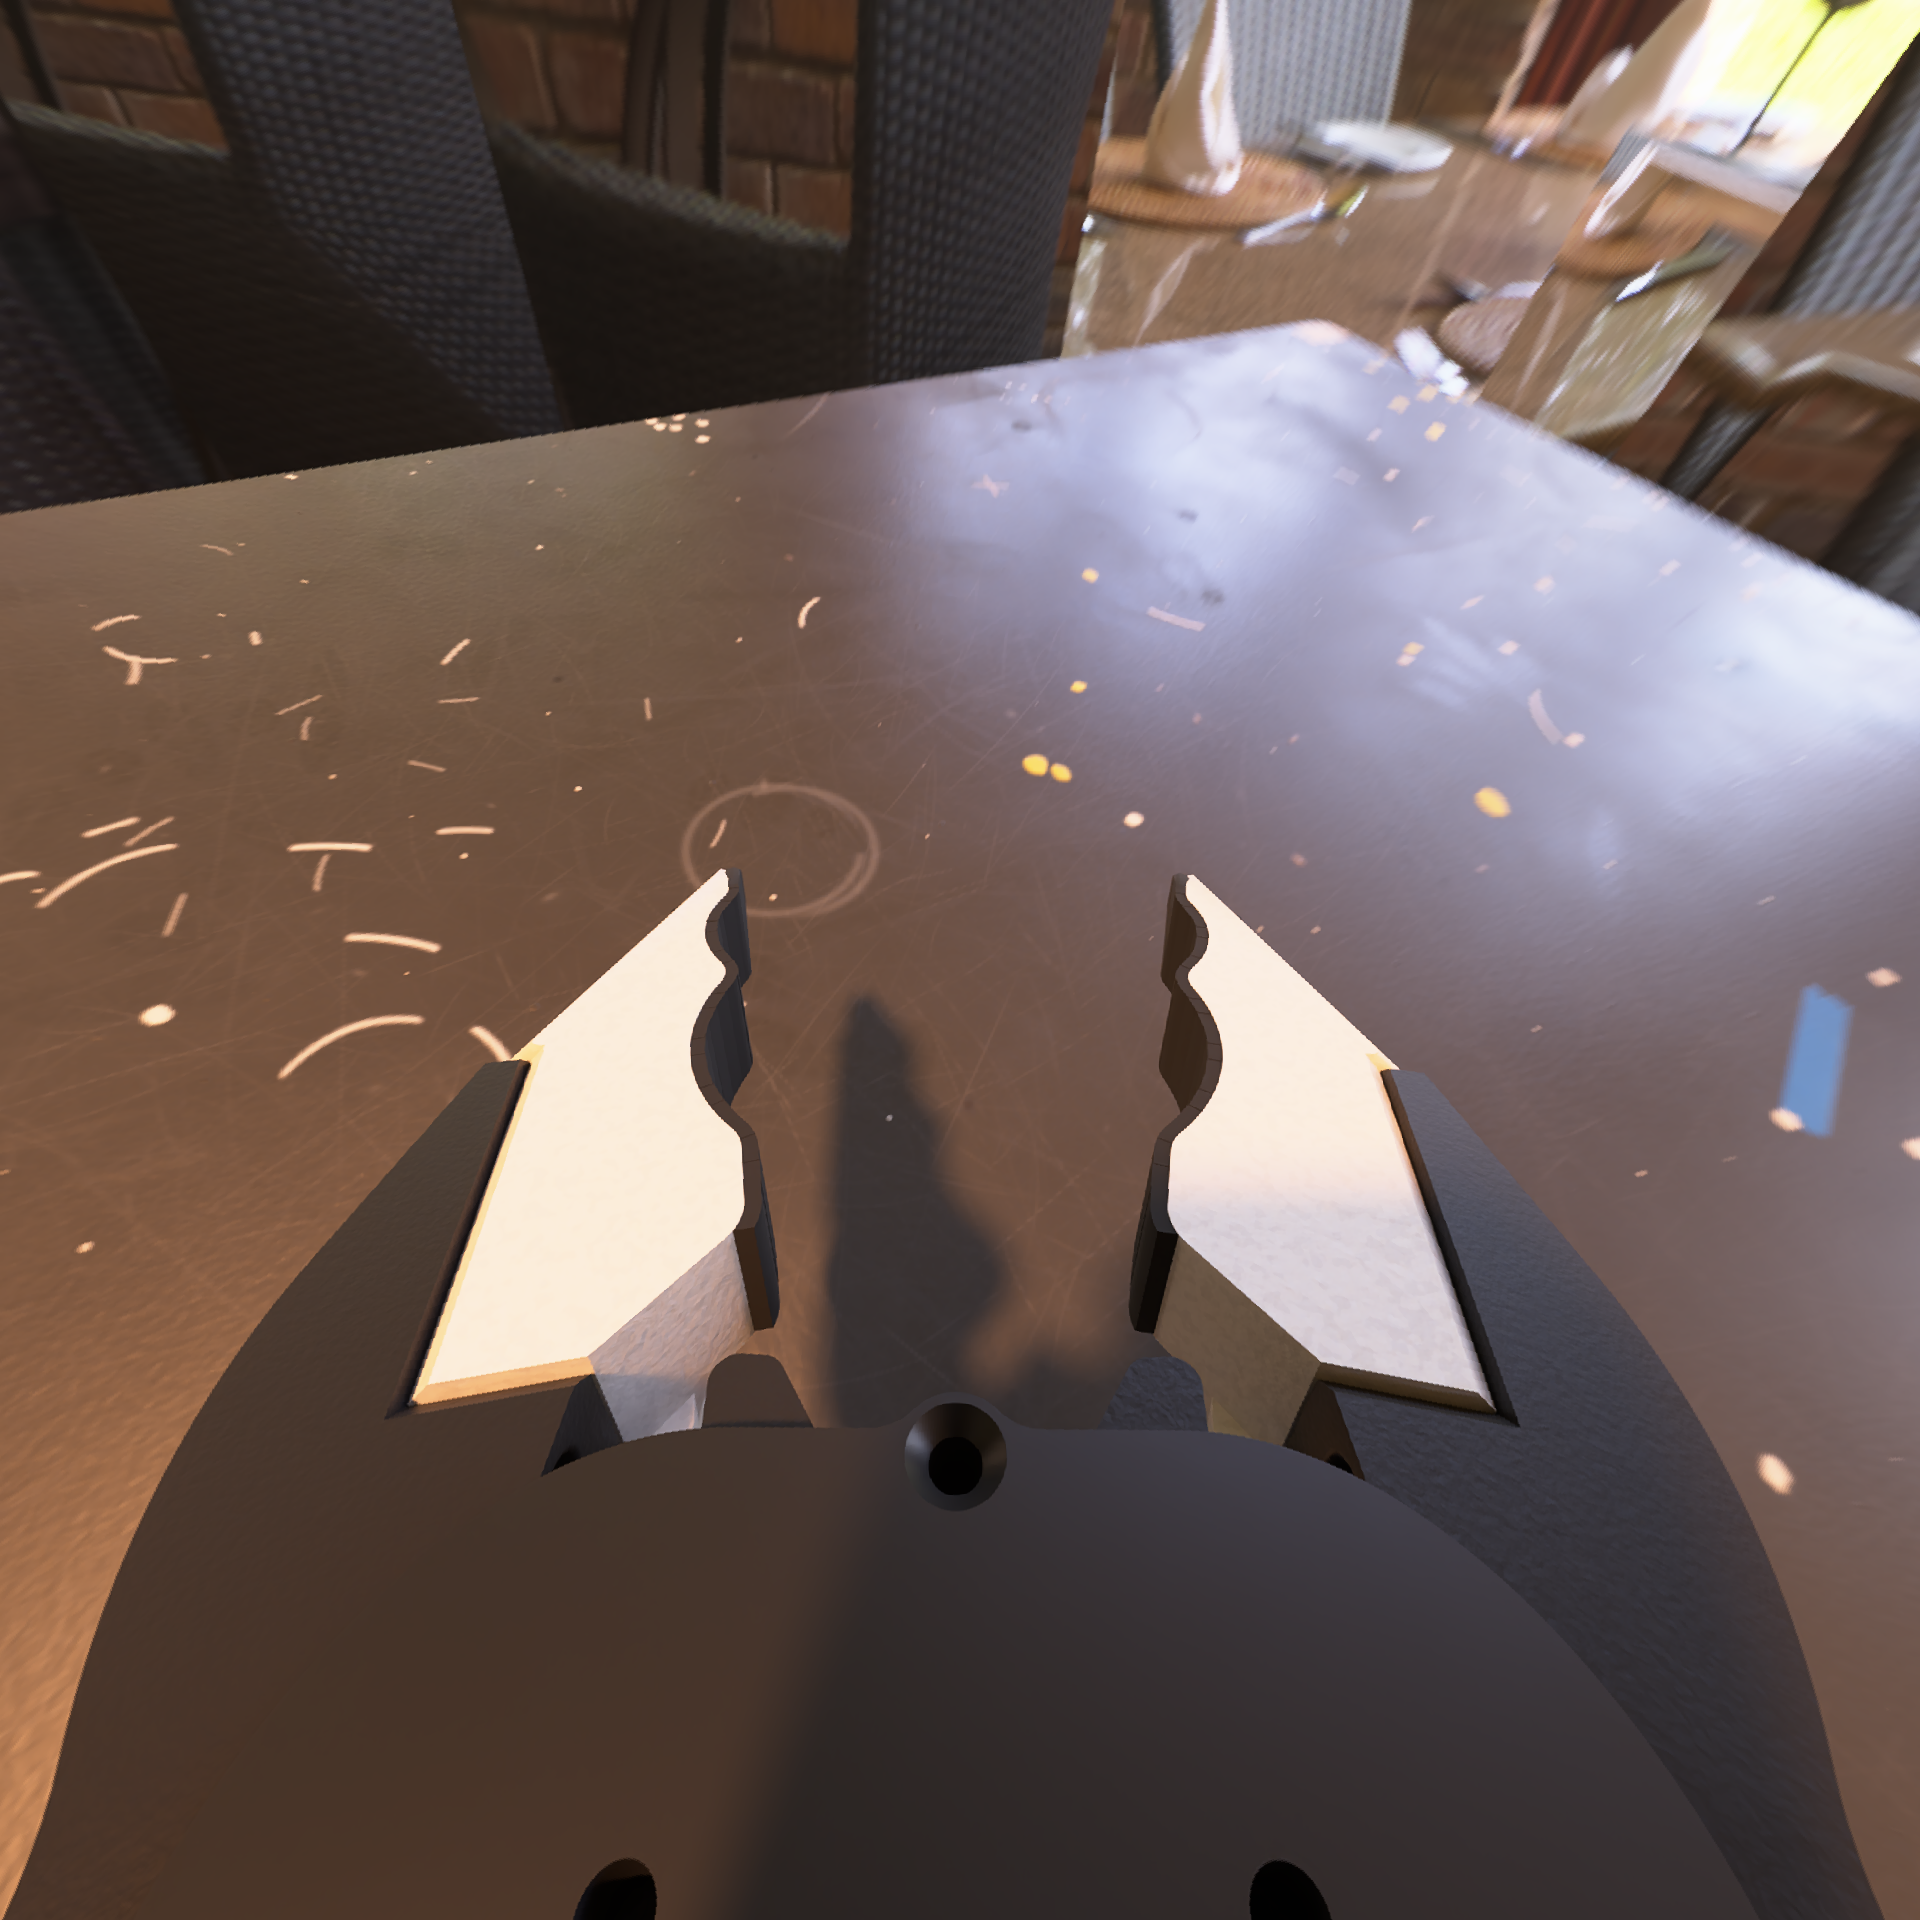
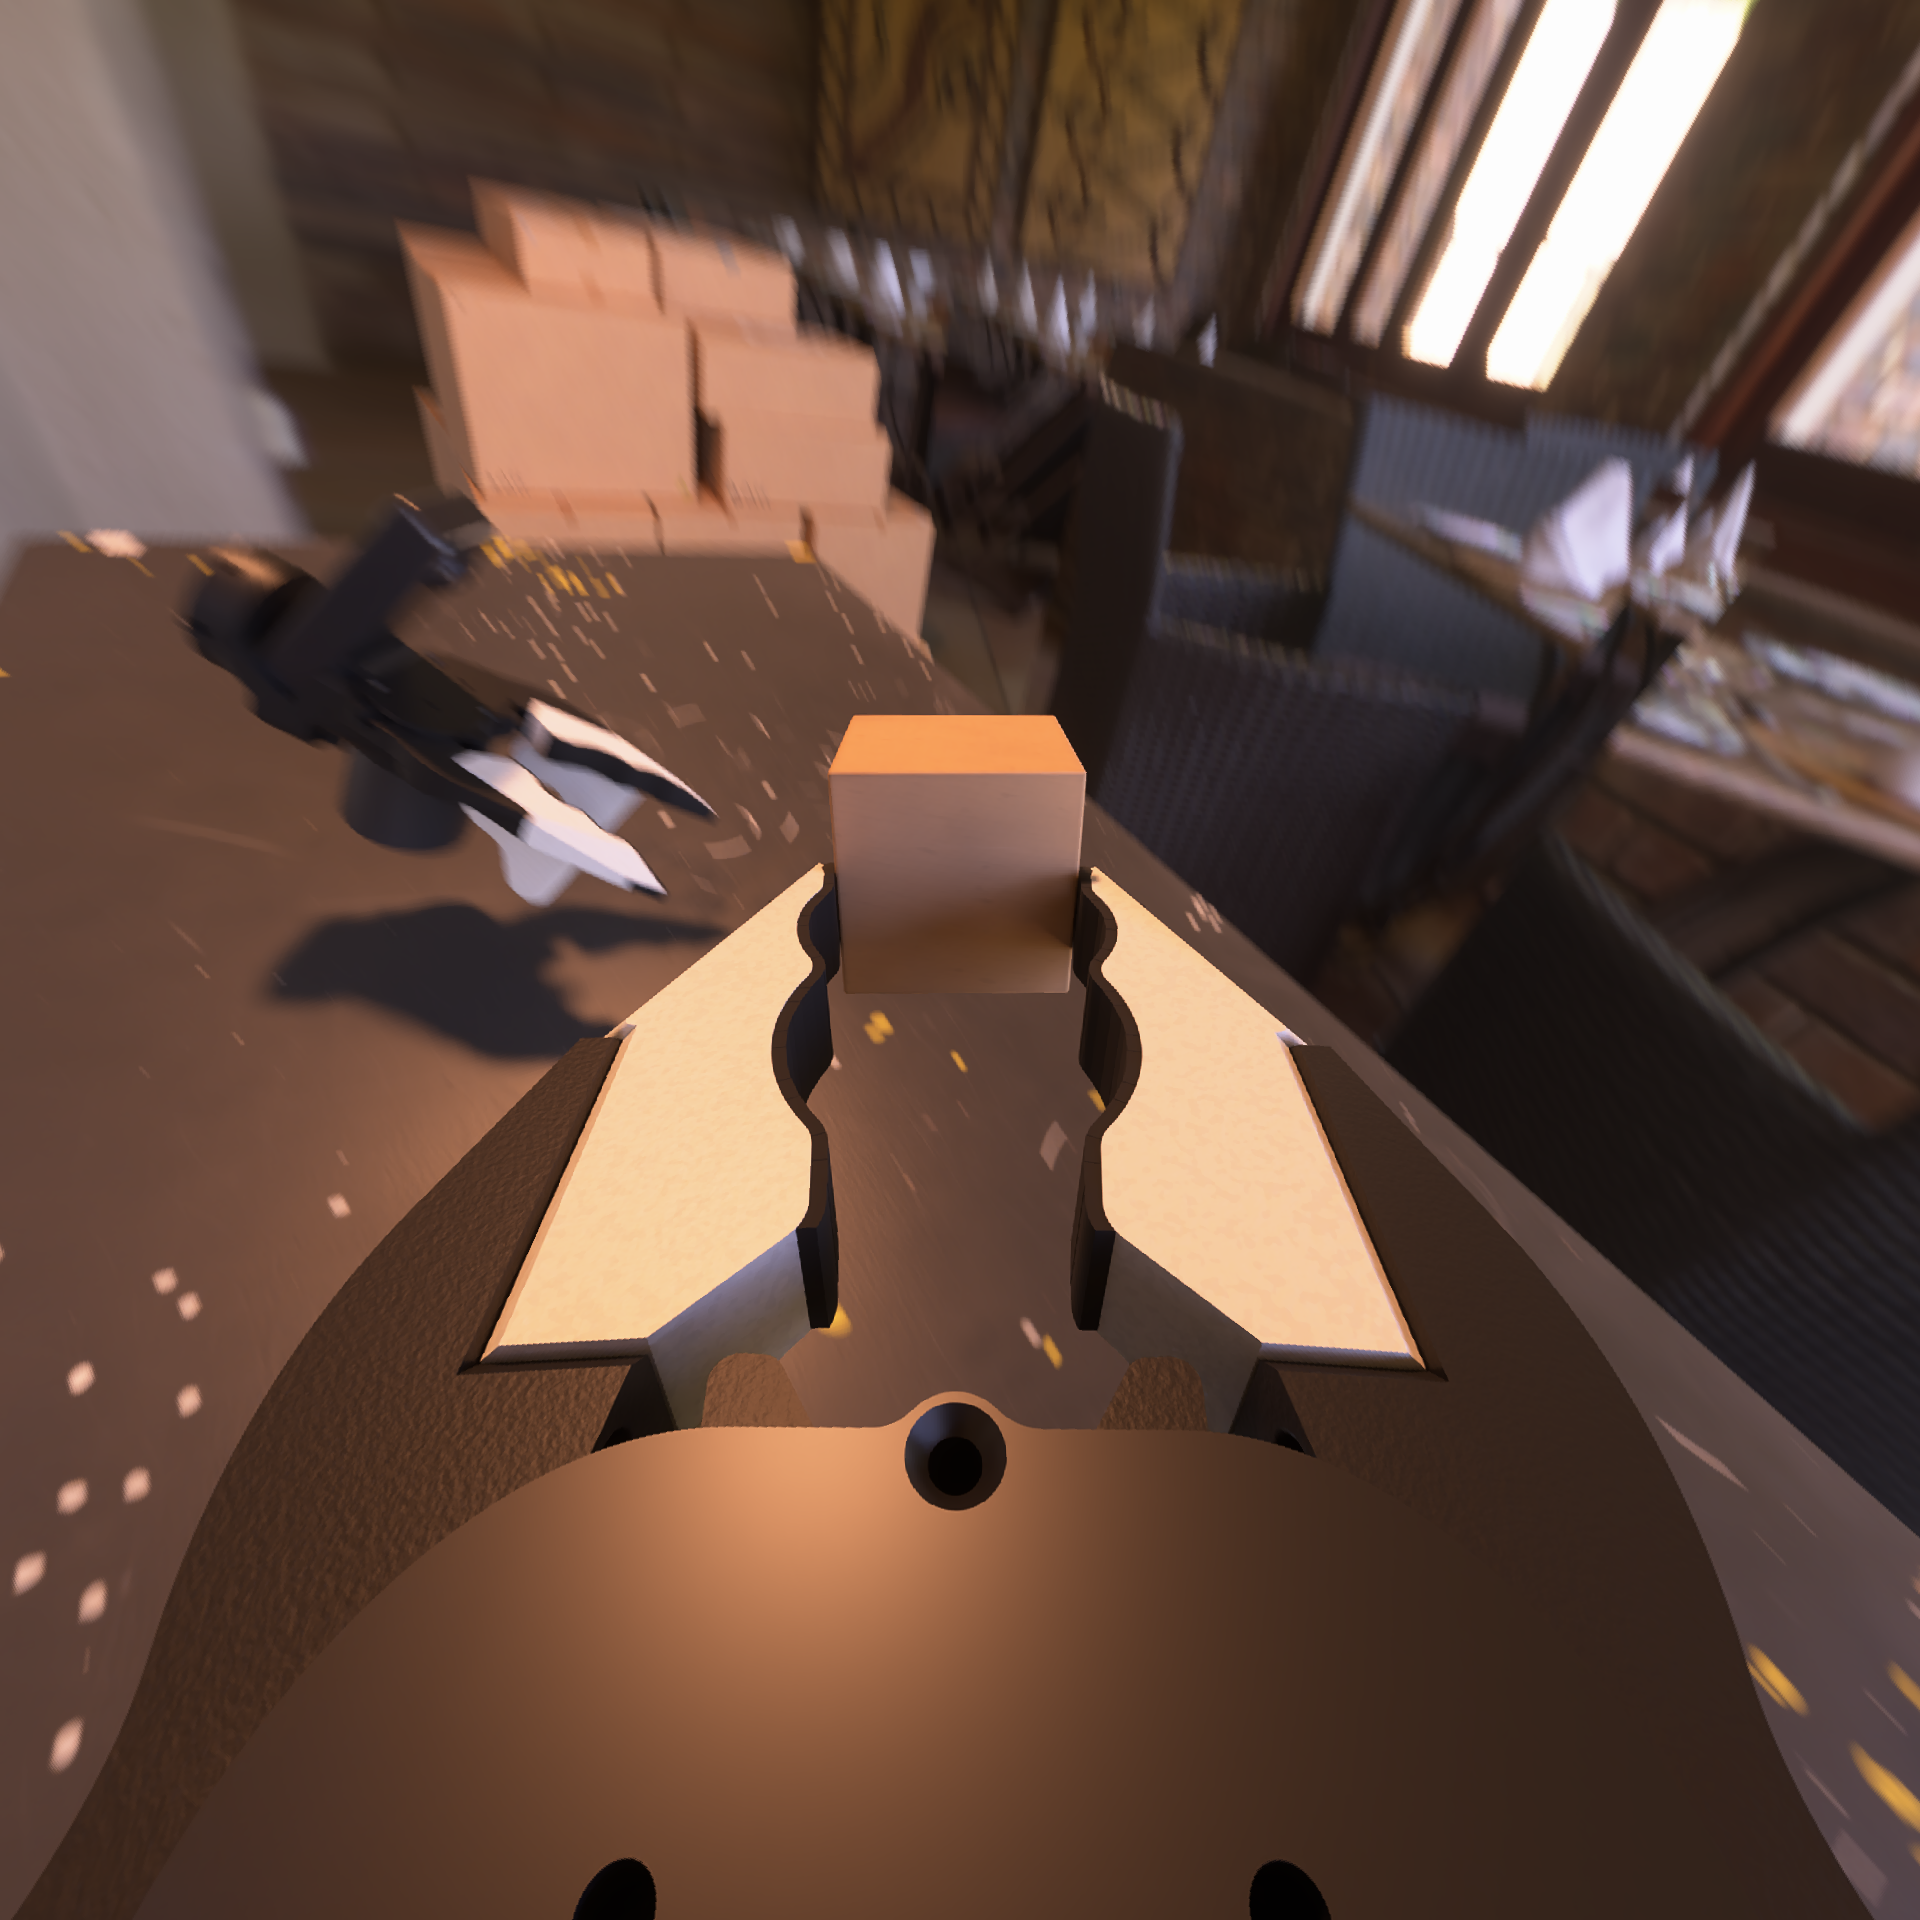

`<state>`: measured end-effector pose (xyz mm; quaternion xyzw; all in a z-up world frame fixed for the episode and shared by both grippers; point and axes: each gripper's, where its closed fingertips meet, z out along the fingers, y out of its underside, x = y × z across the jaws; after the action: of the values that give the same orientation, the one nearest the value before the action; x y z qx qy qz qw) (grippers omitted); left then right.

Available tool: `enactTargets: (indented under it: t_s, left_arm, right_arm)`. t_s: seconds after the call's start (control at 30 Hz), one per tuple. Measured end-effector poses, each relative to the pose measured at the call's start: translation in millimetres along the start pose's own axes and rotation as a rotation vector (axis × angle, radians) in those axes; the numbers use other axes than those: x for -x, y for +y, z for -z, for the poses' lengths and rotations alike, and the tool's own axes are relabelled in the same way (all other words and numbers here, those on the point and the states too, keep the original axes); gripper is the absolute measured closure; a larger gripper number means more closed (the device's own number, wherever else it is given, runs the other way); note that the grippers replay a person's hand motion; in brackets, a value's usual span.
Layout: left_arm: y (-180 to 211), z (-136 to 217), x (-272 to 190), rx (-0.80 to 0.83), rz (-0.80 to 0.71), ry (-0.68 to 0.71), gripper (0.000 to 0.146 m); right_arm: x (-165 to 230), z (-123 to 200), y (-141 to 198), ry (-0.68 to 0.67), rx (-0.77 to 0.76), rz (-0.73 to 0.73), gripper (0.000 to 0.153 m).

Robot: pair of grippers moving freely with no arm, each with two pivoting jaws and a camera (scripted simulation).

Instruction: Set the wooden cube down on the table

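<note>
The wooden cube (image 2: 956, 862) is a light tan block with an orange-lit top. My right gripper (image 2: 956, 883) is shut on it, the fingertips pressing its two sides. The cube hangs over the dark scratched table (image 2: 208, 1091), close to the table's right edge; I cannot tell whether its underside touches the top. My left gripper (image 1: 956, 883) is open and empty, hovering low over the table (image 1: 1143, 623). It also shows in the right wrist view (image 2: 582, 821), off to the left of the cube, casting a shadow on the table. The cube is not in the left wrist view.
Dark wicker chairs (image 1: 416, 260) stand past the table's far edge, and more chairs (image 2: 1299, 727) stand off its right edge. Stacked cardboard boxes (image 2: 644, 416) rise behind the table. A blue strip (image 1: 1816, 1060) lies on the tabletop at the right.
</note>
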<state>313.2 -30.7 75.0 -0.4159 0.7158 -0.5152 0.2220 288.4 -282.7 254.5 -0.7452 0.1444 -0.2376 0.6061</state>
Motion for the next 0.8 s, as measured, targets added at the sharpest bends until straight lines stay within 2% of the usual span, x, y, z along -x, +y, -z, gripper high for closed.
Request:
enactTargets:
  t_s: [0.1,0.2,0.33,0.47,0.57,0.7,0.8]
  left_arm:
    - [10.0,-2.6,1.6,0.048,-0.118,-0.081,0.067]
    - [16.9,-1.7,5.8,0.094,-0.254,-0.167,0.068]
    - [26.4,-3.0,8.3,0.142,-0.285,-0.207,0.069]
    - [34.7,-2.9,18.9,0.188,-0.26,-0.273,0.069]
    - [40.5,-1.8,28.7,0.216,-0.232,-0.328,0.069]
    - [44.8,1.5,41.1,0.24,-0.183,-0.396,0.069]
    - [46.2,3.3,46.0,0.249,-0.19,-0.421,0.07]
  right_arm:
    - [-56.0,21.8,19.6,0.098,0.247,-0.05,0.108]
    - [-104.2,42.0,56.2,0.271,0.546,-0.244,0.108]
    - [-129.4,47.8,111.0,0.36,0.875,-0.49,0.108]
    - [-139.8,38.1,156.7,0.387,1.126,-0.555,0.108]
    - [-146.3,25.3,181.5,0.427,1.258,-0.555,0.108]
    - [-153.4,-5.8,201.1,0.448,1.289,-0.626,0.108]
    - [-164.2,-21.5,213.1,0.489,1.348,-0.61,0.108]
